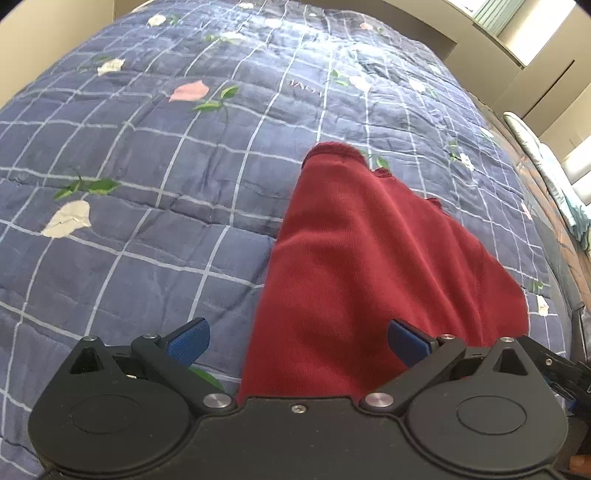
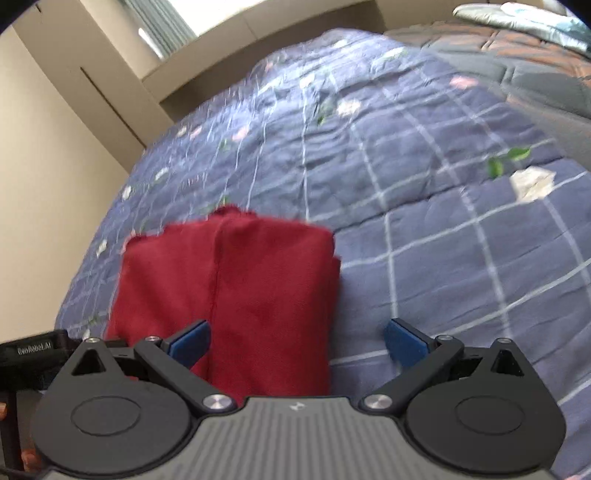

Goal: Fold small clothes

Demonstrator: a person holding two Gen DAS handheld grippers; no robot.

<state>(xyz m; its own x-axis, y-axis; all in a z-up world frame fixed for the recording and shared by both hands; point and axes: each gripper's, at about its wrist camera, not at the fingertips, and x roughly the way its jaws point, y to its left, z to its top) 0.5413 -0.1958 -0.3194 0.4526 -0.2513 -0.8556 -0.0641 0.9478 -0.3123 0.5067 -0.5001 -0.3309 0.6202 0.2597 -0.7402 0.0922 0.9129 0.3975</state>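
A dark red garment (image 1: 369,266) lies folded on the blue checked quilt (image 1: 147,155). My left gripper (image 1: 297,341) hovers over its near edge, blue pads wide apart, nothing pinched between them. In the right wrist view the same red garment (image 2: 236,288) forms a neat rectangle with a seam down its middle. My right gripper (image 2: 297,341) stands open above its near right corner; the left pad is over the cloth and the right pad over bare quilt. Neither gripper grips the fabric.
The quilt (image 2: 424,240) with flower and leaf prints covers the bed all around the garment. A grey and orange blanket (image 2: 524,66) and a pillow (image 2: 524,18) lie at the far side. Beige walls and a window ledge (image 2: 258,22) border the bed.
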